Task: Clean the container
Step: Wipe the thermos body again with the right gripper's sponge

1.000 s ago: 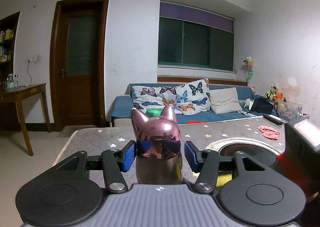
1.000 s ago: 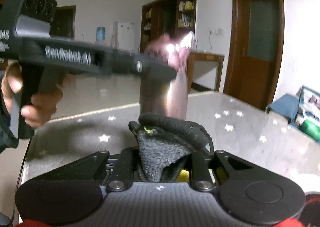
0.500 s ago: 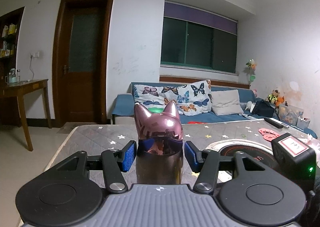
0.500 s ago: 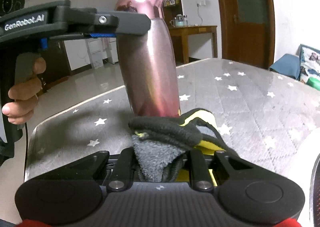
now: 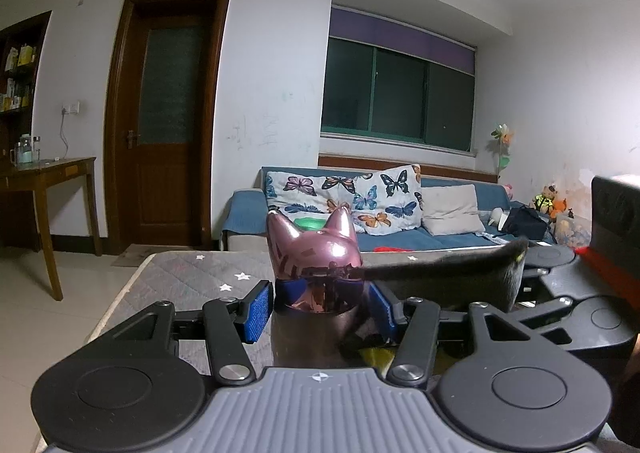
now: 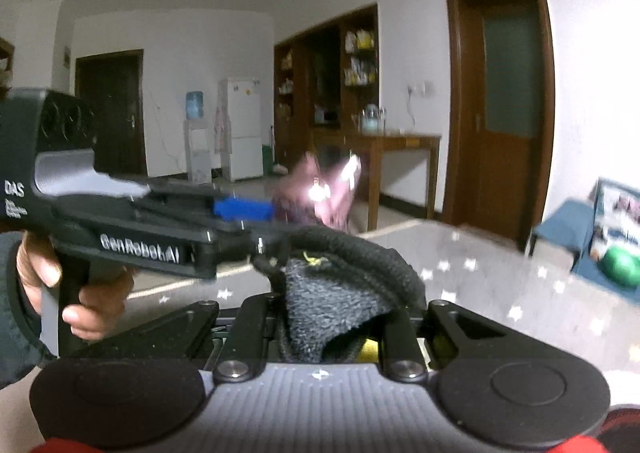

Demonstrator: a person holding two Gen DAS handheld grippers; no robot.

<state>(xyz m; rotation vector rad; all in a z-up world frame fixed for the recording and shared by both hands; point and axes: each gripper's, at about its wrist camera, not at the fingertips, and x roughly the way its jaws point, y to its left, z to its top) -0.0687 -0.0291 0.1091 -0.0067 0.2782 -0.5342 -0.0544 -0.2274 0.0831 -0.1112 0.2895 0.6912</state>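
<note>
1. Our right gripper (image 6: pixel 332 313) is clamped on a dark grey fuzzy cloth with black edging (image 6: pixel 340 293).
2. Our left gripper (image 5: pixel 320 307), printed "GenRobot.AI", grips the glossy pink metal cat-eared bottle (image 5: pixel 314 273) between blue pads (image 5: pixel 258 309) over the star-patterned grey quilted surface (image 5: pixel 192 277).
3. The bottle is blurred in the right view; the cloth hides its lower part.
</note>
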